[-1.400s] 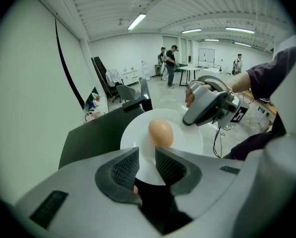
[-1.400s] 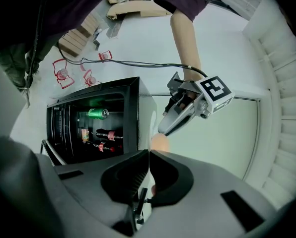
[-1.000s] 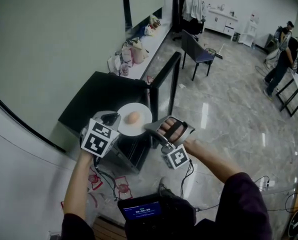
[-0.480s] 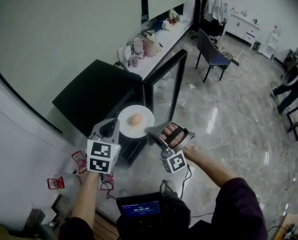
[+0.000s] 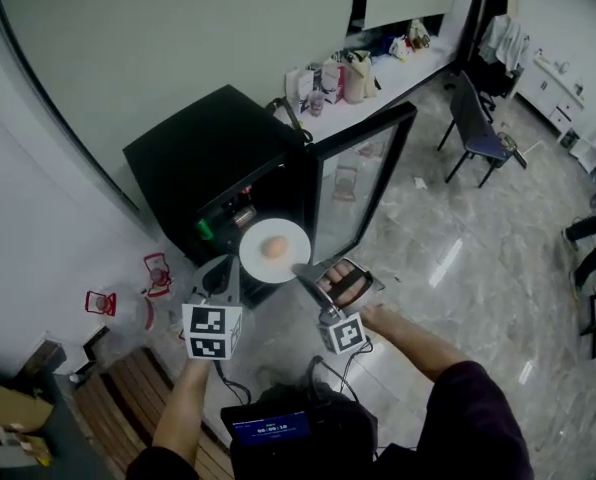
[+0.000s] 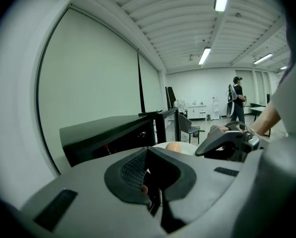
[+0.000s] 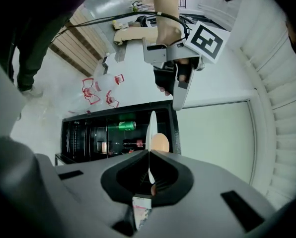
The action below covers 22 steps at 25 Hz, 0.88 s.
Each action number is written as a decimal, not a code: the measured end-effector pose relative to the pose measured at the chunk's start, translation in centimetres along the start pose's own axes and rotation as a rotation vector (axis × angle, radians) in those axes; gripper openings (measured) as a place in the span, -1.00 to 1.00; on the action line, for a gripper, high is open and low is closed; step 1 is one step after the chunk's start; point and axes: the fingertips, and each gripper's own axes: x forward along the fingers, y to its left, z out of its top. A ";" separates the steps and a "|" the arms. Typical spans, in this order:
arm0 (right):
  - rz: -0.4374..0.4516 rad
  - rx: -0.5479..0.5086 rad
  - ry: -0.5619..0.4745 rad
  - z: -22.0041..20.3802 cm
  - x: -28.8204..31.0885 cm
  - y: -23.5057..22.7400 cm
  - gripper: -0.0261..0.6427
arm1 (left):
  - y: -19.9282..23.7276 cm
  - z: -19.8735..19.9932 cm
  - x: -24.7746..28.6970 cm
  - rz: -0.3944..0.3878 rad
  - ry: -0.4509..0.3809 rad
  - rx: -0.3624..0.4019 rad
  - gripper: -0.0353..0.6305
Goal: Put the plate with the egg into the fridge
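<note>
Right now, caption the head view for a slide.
Left gripper and right gripper hold a plate with an egg before the open fridge.

The marble floor [image 5: 458, 268] bears the open black fridge [image 5: 203, 153] just ahead of the jaws; red wire frames [image 5: 156, 268] lie to their left.

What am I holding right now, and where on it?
The plate, egg on it: left gripper shut on one rim, right gripper on the opposite rim.
</note>
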 end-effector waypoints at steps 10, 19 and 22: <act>0.052 -0.007 0.007 1.3 4.6 5.2 -0.87 | 0.6 -6.4 -1.4 0.037 0.003 -0.151 -0.87; 0.042 -0.034 -0.002 0.1 10.8 9.9 -0.87 | 1.9 -12.2 0.5 0.125 0.034 -0.214 -0.87; 0.074 -0.077 -0.042 -0.5 13.9 12.2 -0.87 | 2.0 -14.0 2.3 0.172 0.045 -0.237 -0.87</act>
